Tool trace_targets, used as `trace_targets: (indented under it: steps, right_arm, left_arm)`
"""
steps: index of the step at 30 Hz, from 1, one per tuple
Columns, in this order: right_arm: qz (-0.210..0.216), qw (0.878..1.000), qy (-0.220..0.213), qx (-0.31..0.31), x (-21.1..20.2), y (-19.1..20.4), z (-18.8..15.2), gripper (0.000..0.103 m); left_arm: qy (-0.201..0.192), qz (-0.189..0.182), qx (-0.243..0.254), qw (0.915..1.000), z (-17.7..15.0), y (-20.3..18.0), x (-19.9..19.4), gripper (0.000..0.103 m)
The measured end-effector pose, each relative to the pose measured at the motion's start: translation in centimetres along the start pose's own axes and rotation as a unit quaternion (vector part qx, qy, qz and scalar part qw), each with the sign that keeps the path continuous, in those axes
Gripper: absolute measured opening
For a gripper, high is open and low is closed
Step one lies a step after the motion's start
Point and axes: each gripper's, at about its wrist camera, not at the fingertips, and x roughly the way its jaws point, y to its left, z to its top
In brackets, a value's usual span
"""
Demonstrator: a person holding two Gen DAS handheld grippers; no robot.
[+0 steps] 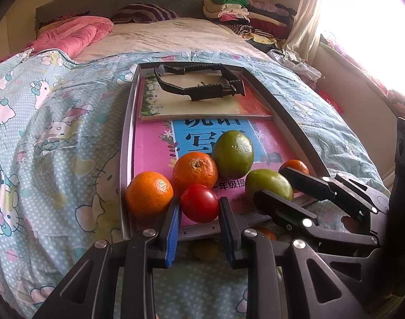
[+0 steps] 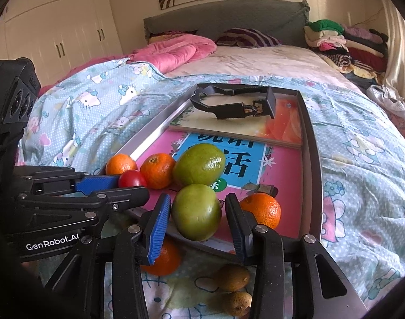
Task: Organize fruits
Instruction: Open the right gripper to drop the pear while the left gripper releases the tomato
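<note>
Fruits sit on the tray [image 1: 126, 143] on the bed. Red tomato [image 1: 199, 203] pinched in the left gripper [image 1: 199, 210]. Green fruit [image 2: 197, 212] directly ahead between the right gripper's [image 2: 198, 212] fingers, slight gap, long axis roughly upright.

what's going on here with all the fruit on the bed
A person is sorting fruit with two handheld grippers on a tray lying on the bed. The left gripper is clamped on a red tomato. The right gripper brackets a green fruit, its pads not clearly pressing. Oranges sit around them.
</note>
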Motion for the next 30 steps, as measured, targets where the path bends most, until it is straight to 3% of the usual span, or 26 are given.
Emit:
trace_targets:
  steps: [30]
  right_arm:
    - [0.006, 0.999, -0.032, 0.029, -2.4, -0.5, -1.2, 0.055]
  left_arm:
    - [-0.01, -0.017, -0.002, 0.9998, -0.6, -0.4, -1.3, 0.032]
